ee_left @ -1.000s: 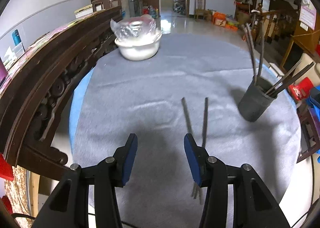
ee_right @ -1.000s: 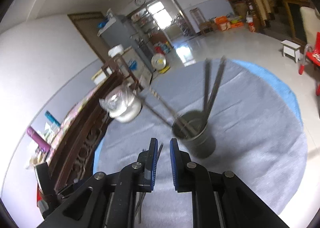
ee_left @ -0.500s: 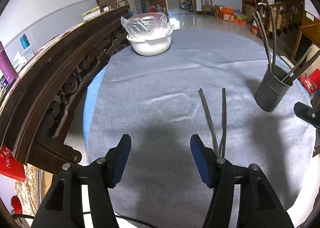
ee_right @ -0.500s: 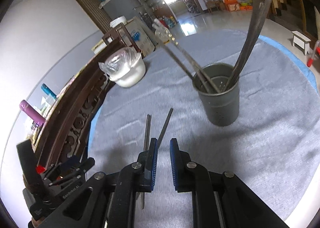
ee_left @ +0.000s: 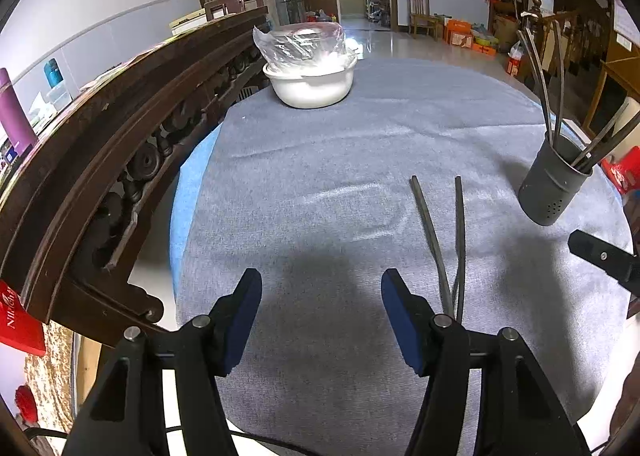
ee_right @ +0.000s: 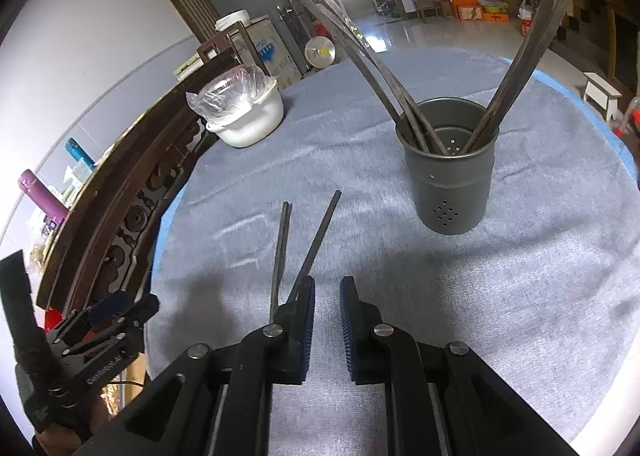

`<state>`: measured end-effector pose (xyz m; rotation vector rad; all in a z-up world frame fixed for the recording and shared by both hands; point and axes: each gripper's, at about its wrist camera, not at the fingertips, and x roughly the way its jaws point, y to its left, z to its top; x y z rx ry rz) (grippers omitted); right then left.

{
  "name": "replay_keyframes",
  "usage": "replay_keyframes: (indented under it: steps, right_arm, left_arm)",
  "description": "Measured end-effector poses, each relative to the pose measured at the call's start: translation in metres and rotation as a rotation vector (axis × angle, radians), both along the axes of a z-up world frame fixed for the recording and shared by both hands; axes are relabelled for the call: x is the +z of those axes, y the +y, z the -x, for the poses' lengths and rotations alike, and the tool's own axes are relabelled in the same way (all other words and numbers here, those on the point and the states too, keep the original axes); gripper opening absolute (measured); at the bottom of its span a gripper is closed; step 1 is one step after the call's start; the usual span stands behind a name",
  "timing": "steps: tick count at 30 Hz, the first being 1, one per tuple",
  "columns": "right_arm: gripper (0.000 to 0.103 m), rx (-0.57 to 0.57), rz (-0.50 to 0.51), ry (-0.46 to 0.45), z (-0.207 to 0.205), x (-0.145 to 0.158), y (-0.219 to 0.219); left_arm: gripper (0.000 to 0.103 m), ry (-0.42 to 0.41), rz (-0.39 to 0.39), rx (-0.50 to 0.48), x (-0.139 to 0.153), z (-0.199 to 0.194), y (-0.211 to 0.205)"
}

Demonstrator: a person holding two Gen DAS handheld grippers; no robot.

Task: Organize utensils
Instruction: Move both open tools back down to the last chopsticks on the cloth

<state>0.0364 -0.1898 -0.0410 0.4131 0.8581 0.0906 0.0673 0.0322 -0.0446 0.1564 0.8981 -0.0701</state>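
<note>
Two dark chopsticks (ee_left: 442, 240) lie side by side on the grey cloth of the round table (ee_left: 320, 159); they also show in the right wrist view (ee_right: 304, 248). A grey utensil cup (ee_right: 450, 167) stands upright with several chopsticks leaning in it; it also shows in the left wrist view (ee_left: 554, 183) at the right. My left gripper (ee_left: 322, 316) is open and empty, left of the loose chopsticks' near ends. My right gripper (ee_right: 327, 320) is slightly open with nothing between its jaws, just right of the chopsticks' near ends.
A white bowl (ee_left: 310, 83) with a clear plastic bag in it stands at the table's far side (ee_right: 244, 115). A carved dark wooden rail (ee_left: 112, 143) runs along the left edge. The table's edge curves close on the right.
Both grippers have drawn back and lowered toward the loose chopsticks. My left gripper has opened wider. My right gripper has opened from a narrow gap to a slightly wider one.
</note>
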Motion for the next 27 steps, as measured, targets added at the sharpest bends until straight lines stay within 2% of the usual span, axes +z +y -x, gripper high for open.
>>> replay_keyframes:
  steps: [1, 2, 3, 10, 12, 16, 17, 27]
  right_arm:
    - [0.044, -0.004, 0.001, -0.002, 0.000, -0.001, 0.001]
    - [0.073, -0.009, -0.003, -0.006, 0.000, -0.001, 0.000]
    - [0.076, -0.023, -0.016, -0.033, 0.003, 0.000, -0.001]
    - [0.073, -0.049, 0.027, -0.044, 0.000, 0.002, 0.002]
    - [0.067, -0.049, 0.046, -0.025, -0.003, 0.000, 0.006]
    - [0.047, -0.036, 0.069, 0.003, -0.008, -0.005, 0.013]
    - [0.046, -0.031, 0.074, 0.009, -0.009, -0.007, 0.015]
    - [0.046, -0.020, 0.067, 0.060, -0.022, -0.019, 0.028]
  left_arm:
    - [0.063, 0.000, 0.004, 0.000, 0.000, 0.000, 0.001]
    - [0.063, 0.000, 0.008, 0.001, -0.001, 0.000, 0.002]
    - [0.063, 0.000, 0.013, 0.001, -0.001, 0.000, 0.003]
    - [0.064, -0.004, 0.031, 0.006, -0.003, -0.003, 0.010]
    - [0.064, -0.001, 0.033, 0.009, -0.004, -0.005, 0.013]
    - [0.064, 0.010, 0.039, 0.015, -0.009, -0.008, 0.018]
    - [0.064, 0.013, 0.041, 0.016, -0.010, -0.009, 0.019]
    - [0.064, 0.040, 0.048, 0.023, -0.022, -0.019, 0.029]
